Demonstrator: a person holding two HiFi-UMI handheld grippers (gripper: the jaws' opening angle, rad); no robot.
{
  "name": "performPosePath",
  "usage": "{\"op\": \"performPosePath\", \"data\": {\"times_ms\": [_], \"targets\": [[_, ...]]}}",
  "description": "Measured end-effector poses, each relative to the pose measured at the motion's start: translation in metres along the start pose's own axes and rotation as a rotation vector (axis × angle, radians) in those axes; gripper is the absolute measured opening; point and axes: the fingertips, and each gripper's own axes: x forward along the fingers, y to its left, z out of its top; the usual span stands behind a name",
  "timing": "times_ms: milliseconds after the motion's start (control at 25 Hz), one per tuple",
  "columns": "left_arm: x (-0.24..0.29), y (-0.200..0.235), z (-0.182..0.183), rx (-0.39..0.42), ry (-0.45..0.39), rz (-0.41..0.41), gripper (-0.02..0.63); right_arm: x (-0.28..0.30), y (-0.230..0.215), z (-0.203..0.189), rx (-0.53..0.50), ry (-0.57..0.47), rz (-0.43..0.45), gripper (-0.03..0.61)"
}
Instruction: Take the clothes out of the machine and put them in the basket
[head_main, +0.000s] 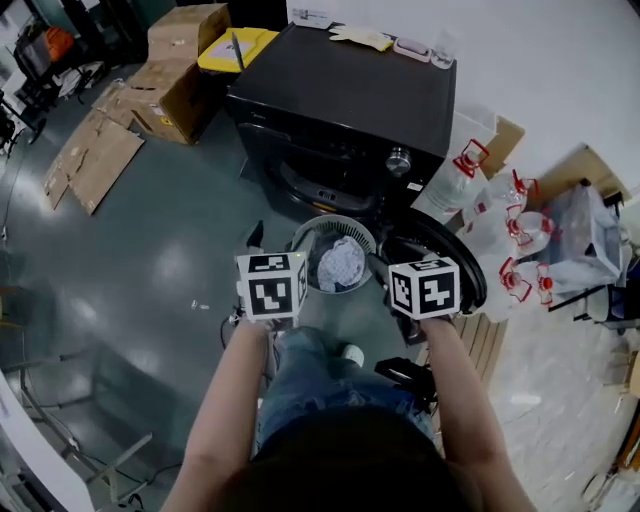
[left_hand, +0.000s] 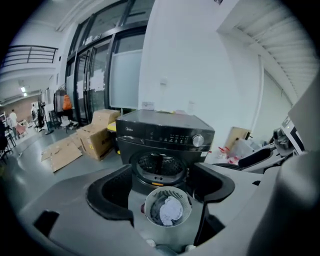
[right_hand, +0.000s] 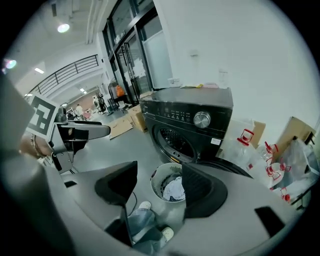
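The black front-loading machine (head_main: 345, 100) stands ahead with its round door (head_main: 447, 262) swung open to the right; its drum opening (left_hand: 160, 165) looks dark, and I cannot tell what is inside. On the floor just in front stands a round white basket (head_main: 304, 236) holding a pale cloth (head_main: 341, 265) on darker fabric. My left gripper (left_hand: 162, 187) is open with nothing between its jaws, above and to the near left of the basket. My right gripper (right_hand: 160, 186) is also open and empty, to the basket's near right. Both point down towards the basket (left_hand: 148, 200).
Cardboard boxes (head_main: 180, 65) and flattened cardboard (head_main: 95, 150) lie to the machine's left. Several clear jugs with red caps (head_main: 510, 235) crowd the right side by the door. Small items (head_main: 362, 37) rest on the machine top. The person's jeans-clad legs (head_main: 320, 375) are below the grippers.
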Motion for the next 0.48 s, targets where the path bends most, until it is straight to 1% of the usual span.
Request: {"op": "performPosePath", "data": {"times_ms": [120, 200, 280, 360, 480], "targets": [[-0.019, -0.016, 0.005, 0.046, -0.048, 0.017, 0.385, -0.016, -0.001, 0.001, -0.034, -0.04, 0.017, 0.276], [-0.03, -0.021, 0.012, 0.06, -0.086, 0.036, 0.385, -0.028, 0.001, 0.009, -0.041, -0.08, 0.041, 0.276], [-0.039, -0.024, 0.023, 0.045, -0.129, 0.062, 0.385, -0.04, 0.005, 0.024, -0.054, -0.135, 0.066, 0.276], [-0.05, -0.026, 0.034, 0.025, -0.177, 0.077, 0.385, -0.054, 0.006, 0.039, -0.087, -0.199, 0.066, 0.276], [-0.066, -0.03, 0.056, 0.039, -0.267, 0.089, 0.385, -0.081, 0.005, 0.064, -0.127, -0.313, 0.058, 0.275]]}}
